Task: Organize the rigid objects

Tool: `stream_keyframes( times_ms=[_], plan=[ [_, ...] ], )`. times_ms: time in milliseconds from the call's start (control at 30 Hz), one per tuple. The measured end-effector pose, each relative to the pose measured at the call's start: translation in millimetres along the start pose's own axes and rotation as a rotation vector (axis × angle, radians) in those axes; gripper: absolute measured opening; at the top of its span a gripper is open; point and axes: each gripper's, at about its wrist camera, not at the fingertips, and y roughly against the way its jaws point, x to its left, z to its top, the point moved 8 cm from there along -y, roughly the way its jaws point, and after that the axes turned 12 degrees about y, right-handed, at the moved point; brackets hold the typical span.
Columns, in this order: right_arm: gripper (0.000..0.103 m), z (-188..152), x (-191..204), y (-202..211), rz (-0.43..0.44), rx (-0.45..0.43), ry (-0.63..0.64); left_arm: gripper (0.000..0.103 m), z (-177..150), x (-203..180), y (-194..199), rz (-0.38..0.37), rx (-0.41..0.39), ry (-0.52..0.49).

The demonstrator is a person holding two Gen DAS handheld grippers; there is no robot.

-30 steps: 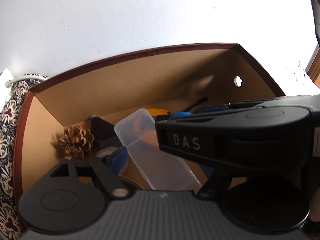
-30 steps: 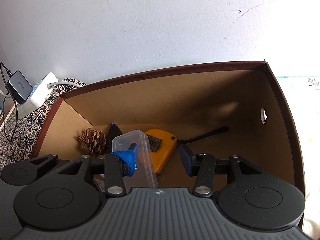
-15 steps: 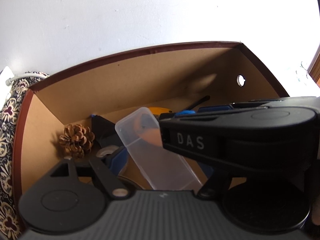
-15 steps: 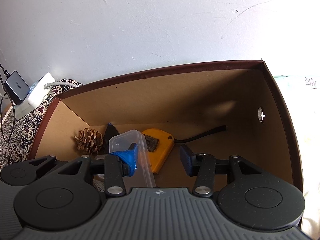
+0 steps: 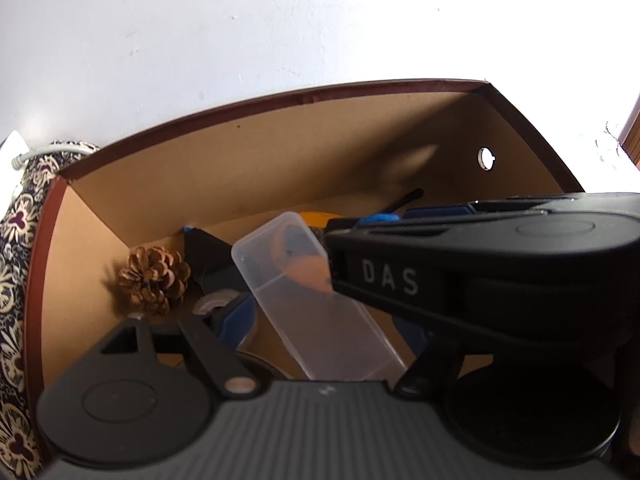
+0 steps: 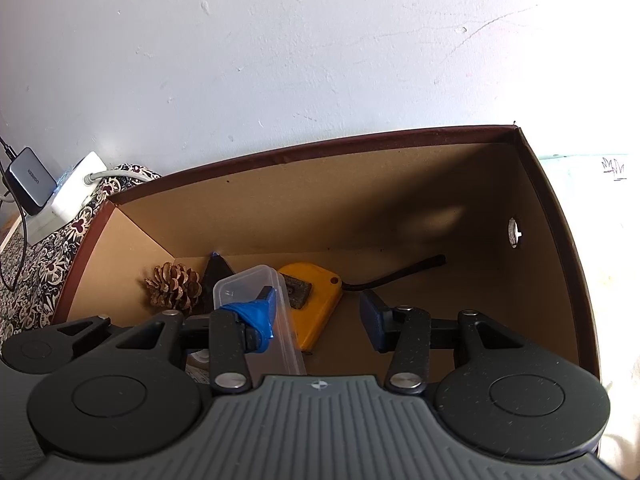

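The right wrist view shows the right gripper point(image 6: 320, 314) with its jaws apart over the open cardboard box point(image 6: 360, 200); its left finger point(image 6: 256, 320), wrapped in blue, lies against the side of the clear plastic container point(image 6: 264, 312), while the other finger stands well apart from it; this view alone shows the whole yellow tape measure point(image 6: 310, 300) with its black strap point(image 6: 396, 274) trailing toward the far wall, and the two chargers point(image 6: 52, 190) on the patterned cloth point(image 6: 36, 256) outside the box. In the left wrist view the right gripper's black body point(image 5: 480, 272), marked DAS, crosses the frame and hides most of the tape measure; the left gripper point(image 5: 320, 328) is partly covered by it, so I cannot tell whether its jaws are apart or together; the container point(image 5: 316, 300) runs between its visible parts.

Compared with half a second ago, the box sits slightly lower in the right wrist view and the scene has barely shifted; the container keeps its place.

The container is long, clear and rectangular with rounded corners, tilted inside the box just beside the pine cone point(image 5: 154, 280) and a dark triangular object point(image 6: 218, 280); the tape measure's orange shows through its wall.
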Motion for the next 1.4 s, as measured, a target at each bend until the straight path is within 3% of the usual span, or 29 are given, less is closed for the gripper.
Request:
stream_keyframes(
  times_ms=[1400],
  plan=[
    [0.031,0.0,-3.5,-1.3,-0.025,-0.010,-0.022,0.075,1.1,-5.1,1.5,-0.008,-0.015,-0.018]
  ],
)
